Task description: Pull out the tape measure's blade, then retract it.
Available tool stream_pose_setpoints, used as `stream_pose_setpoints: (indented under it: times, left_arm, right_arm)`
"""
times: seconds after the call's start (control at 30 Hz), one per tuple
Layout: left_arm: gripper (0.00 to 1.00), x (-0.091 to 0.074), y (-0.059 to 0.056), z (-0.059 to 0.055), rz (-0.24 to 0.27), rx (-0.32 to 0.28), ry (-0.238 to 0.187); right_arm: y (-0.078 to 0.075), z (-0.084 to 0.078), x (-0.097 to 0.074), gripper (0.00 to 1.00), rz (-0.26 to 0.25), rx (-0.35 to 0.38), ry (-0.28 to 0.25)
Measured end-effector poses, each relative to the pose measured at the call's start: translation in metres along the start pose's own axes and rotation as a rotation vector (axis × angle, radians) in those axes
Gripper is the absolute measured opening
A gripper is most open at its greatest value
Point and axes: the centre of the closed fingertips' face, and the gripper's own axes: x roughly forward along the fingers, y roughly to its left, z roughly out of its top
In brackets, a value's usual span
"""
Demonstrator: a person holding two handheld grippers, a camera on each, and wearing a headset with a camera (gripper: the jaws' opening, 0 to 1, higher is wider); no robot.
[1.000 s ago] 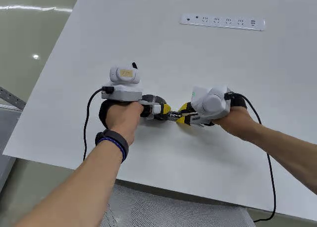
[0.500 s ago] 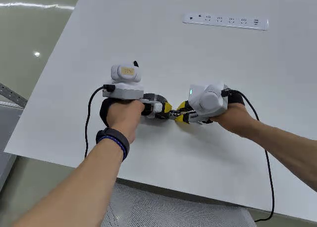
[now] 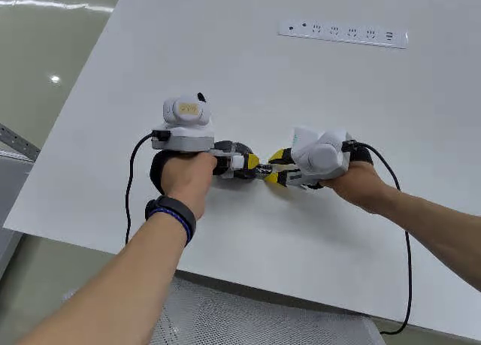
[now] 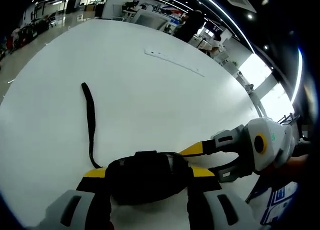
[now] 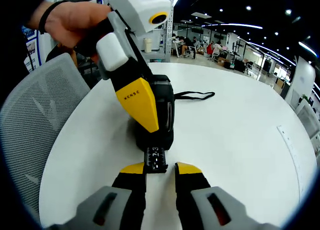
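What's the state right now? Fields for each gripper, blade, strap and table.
left gripper: shut on the black case of the tape measure
right gripper: jaws on either side of the blade tip; cannot tell whether they grip it
blade: a short length out, marks 2 and 3 readable
strap: black, lying loose on the table beyond the case
table: white; power strip at the far side

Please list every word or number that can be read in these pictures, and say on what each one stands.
"XENSE" (last letters unsure): yellow finger of the left gripper, which holds the tape measure.
"2 3": the blade.
Power strip marks, blue sign: too blurred.
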Motion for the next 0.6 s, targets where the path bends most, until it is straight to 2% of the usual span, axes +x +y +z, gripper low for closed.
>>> stream_pose_setpoints:
  times: [0.07, 0.1, 0.17, 0.27, 0.5, 0.6]
  left_arm:
    - [0.59, -0.0004, -0.0002, -0.0001, -0.003, 0.000, -0.001]
    - [0.59, -0.0005, -0.0003, -0.0003, -0.006, 0.005, 0.001]
    - [0.59, -0.0006, -0.0005, -0.0002, -0.009, 0.004, 0.000]
    - [0.58, -0.0013, -0.0009, -0.0004, -0.018, 0.003, 0.001]
    - [0.57, -0.0016, -0.0021, -0.0001, -0.033, -0.008, 0.010]
    - [0.57, 0.0000, -0.0018, 0.0006, -0.025, -0.007, 0.015]
  right_arm:
    - [0.0079, 0.0015, 0.0012, 0.15, 0.036, -0.035, -0.013]
    - [0.0061, 0.0006, 0.0009, 0.15, 0.020, -0.031, -0.015]
    - [0.0049, 0.0005, 0.0011, 0.14, 0.024, -0.005, -0.026]
    - [0.0055, 0.0012, 0.0018, 0.14, 0.026, -0.006, -0.026]
    - [0.0051, 0.0039, 0.0059, 0.12, 0.033, -0.002, -0.001]
    - [0.0043, 0.0049, 0.0079, 0.12, 0.039, -0.013, 0.009]
